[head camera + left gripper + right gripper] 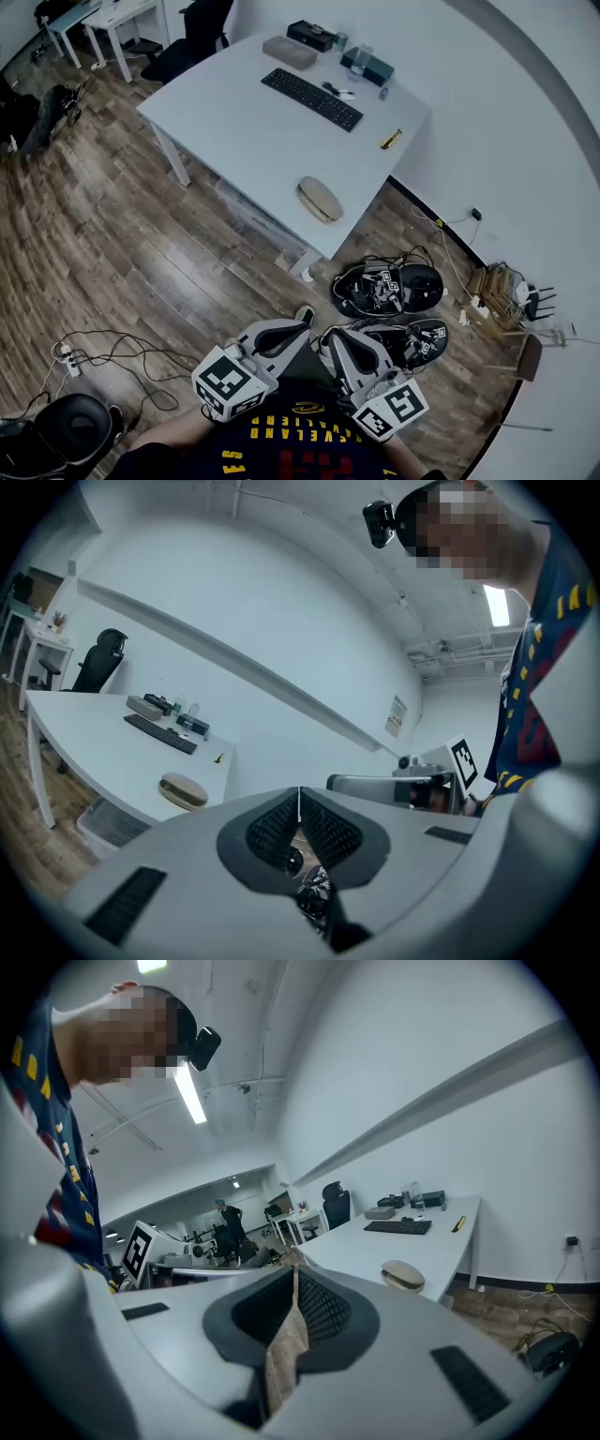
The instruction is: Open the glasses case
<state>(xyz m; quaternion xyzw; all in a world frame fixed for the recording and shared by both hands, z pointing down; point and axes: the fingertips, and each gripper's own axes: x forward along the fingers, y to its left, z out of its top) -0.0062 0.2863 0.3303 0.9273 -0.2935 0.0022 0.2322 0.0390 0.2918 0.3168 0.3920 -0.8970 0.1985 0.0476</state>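
Note:
The glasses case [320,199], a closed tan oval shell, lies near the front edge of the white table [244,122]. It also shows small in the left gripper view [184,790] and in the right gripper view [403,1275]. Both grippers are held close to the person's body, well short of the table and over the wooden floor. My left gripper [304,325] is shut with nothing between its jaws, its tips meeting [299,795]. My right gripper [329,338] is shut and empty too [296,1275]. The two sit side by side, pointing toward the table.
A black keyboard [311,97], a tan box [290,52], dark boxes [367,66] and a yellow item [391,139] sit further back on the table. Black bags [386,286] and cables lie on the floor by the table leg. A power strip [67,360] and a round black stool [75,427] lie at left.

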